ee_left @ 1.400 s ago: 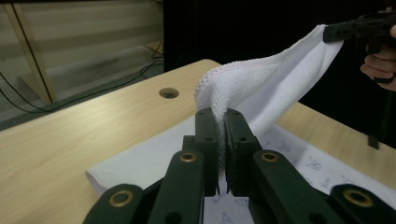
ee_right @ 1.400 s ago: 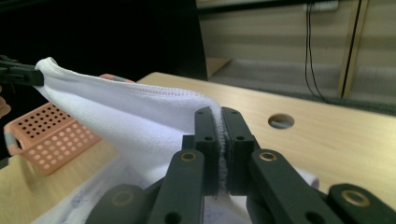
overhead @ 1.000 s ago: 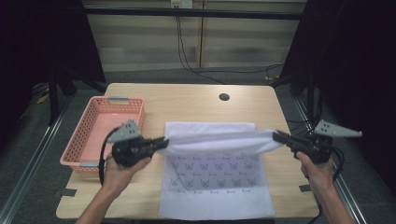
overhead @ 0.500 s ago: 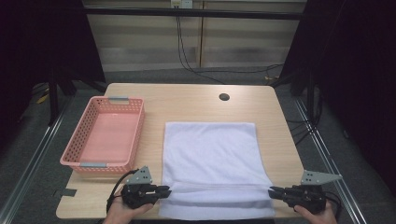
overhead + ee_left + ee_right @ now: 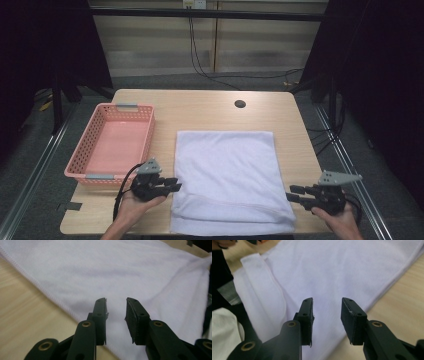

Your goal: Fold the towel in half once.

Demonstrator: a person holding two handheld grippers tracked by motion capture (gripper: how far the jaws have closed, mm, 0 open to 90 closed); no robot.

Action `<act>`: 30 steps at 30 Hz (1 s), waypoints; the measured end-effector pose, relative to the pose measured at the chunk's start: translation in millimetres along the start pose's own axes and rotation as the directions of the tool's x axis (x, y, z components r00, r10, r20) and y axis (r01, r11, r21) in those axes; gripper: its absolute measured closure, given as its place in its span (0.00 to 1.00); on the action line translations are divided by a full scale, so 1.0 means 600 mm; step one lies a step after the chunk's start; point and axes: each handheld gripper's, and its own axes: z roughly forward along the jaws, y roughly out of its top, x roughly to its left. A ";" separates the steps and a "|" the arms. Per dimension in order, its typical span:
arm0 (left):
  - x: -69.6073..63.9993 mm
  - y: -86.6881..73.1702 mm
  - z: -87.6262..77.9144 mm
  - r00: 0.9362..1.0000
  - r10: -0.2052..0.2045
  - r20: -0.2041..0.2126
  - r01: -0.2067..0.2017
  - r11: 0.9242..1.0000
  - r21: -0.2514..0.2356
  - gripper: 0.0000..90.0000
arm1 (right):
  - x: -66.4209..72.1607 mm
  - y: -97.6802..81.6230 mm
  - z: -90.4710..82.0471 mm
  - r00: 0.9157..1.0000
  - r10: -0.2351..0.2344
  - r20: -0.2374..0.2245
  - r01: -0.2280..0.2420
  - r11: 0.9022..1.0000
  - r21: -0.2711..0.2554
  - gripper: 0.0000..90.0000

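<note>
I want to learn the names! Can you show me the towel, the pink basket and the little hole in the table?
white towel (image 5: 225, 170), high view, middle of the cloth.
pink basket (image 5: 90, 145), high view, left wall.
table hole (image 5: 240, 104), high view, its centre.

The towel (image 5: 226, 175) is plain white with no print on its upper face, edged by a hem stitched in the same white, and it lies on a worktop (image 5: 200, 107) of pale, light-brown wood grain with one small dark round hole. The basket (image 5: 82, 150) is salmon pink with a perforated lattice wall and two grey handle clips. Both grippers are black, the left gripper (image 5: 176, 184) and the right gripper (image 5: 291, 192) each topped by a grey plate, with brass-coloured rivets along their fingers (image 5: 101, 315).
</note>
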 end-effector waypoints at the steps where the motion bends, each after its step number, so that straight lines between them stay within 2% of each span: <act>1: 0.004 0.011 0.018 1.000 0.017 0.019 -0.017 1.000 0.004 0.78 | -0.008 0.006 0.006 1.000 0.005 -0.006 -0.005 1.000 -0.006 0.69; 2: 0.009 0.019 0.032 0.999 0.034 0.018 -0.034 0.999 0.020 0.76 | -0.020 0.018 0.018 1.000 0.007 0.019 -0.006 1.000 -0.008 0.68; 3: 0.014 0.024 0.045 0.999 0.045 -0.016 -0.045 0.999 0.027 0.76 | -0.030 0.027 0.029 0.999 0.005 0.032 -0.005 1.000 0.005 0.67; 5: 0.032 0.035 0.071 1.000 0.021 -0.004 -0.021 0.999 0.050 0.76 | -0.046 0.041 0.057 0.998 0.007 0.055 -0.008 1.000 0.026 0.62; 7: 0.043 0.038 0.086 0.999 0.042 -0.035 -0.039 0.996 0.075 0.73 | -0.059 0.054 0.095 0.996 -0.022 0.084 0.016 0.997 0.069 0.59; 8: 0.048 0.038 0.090 0.998 0.043 -0.049 -0.039 0.996 0.081 0.72 | -0.063 0.057 0.108 0.996 -0.024 0.089 0.016 0.996 0.085 0.58; 9: 0.054 0.036 0.094 0.997 0.022 -0.075 -0.016 0.997 0.077 0.70 | -0.067 0.060 0.120 0.995 -0.033 0.092 0.023 0.995 0.102 0.58; 10: 0.057 0.034 0.095 0.996 0.022 -0.085 -0.016 0.997 0.076 0.67 | -0.071 0.063 0.137 0.992 -0.047 0.116 0.034 0.993 0.111 0.55; 11: 0.057 0.033 0.094 0.995 0.035 -0.093 -0.027 0.996 0.084 0.65 | -0.073 0.064 0.149 0.991 -0.046 0.129 0.030 0.991 0.127 0.54; 12: 0.054 0.031 0.094 0.994 0.048 -0.095 -0.039 0.995 0.088 0.64 | -0.076 0.064 0.158 0.987 -0.071 0.145 0.050 0.989 0.139 0.54; 13: 0.051 0.028 0.094 0.991 0.078 -0.112 -0.068 0.993 0.093 0.66 | -0.076 0.062 0.166 0.982 -0.085 0.170 0.059 0.986 0.156 0.54; 14: 0.049 0.026 0.092 0.989 0.095 -0.117 -0.083 0.992 0.098 0.73 | -0.075 0.059 0.169 0.979 -0.105 0.174 0.079 0.986 0.150 0.55; 16: 0.047 0.018 0.085 0.993 0.067 -0.098 -0.059 0.994 0.087 0.77 | -0.069 0.056 0.163 0.979 -0.100 0.180 0.071 0.984 0.161 0.61; 18: 0.039 0.009 0.079 0.995 0.066 -0.070 -0.060 0.995 0.083 0.81 | -0.062 0.048 0.153 0.980 -0.113 0.164 0.085 0.983 0.165 0.65; 21: 0.008 -0.007 0.067 0.994 0.106 -0.036 -0.101 0.989 0.109 0.81 | -0.047 0.031 0.132 0.986 -0.102 0.128 0.078 0.981 0.175 0.67; 24: -0.010 -0.019 0.057 0.991 0.132 -0.004 -0.131 0.984 0.123 0.81 | -0.031 0.012 0.110 0.990 -0.104 0.098 0.084 0.979 0.186 0.68; 28: -0.022 -0.026 0.051 0.992 0.127 0.002 -0.126 0.983 0.133 0.81 | -0.022 -0.005 0.087 0.993 -0.096 0.066 0.082 0.977 0.199 0.68; 30: -0.028 -0.029 0.048 0.994 0.106 0.020 -0.107 0.984 0.142 0.81 | -0.015 -0.012 0.077 0.993 -0.101 0.062 0.086 0.975 0.207 0.68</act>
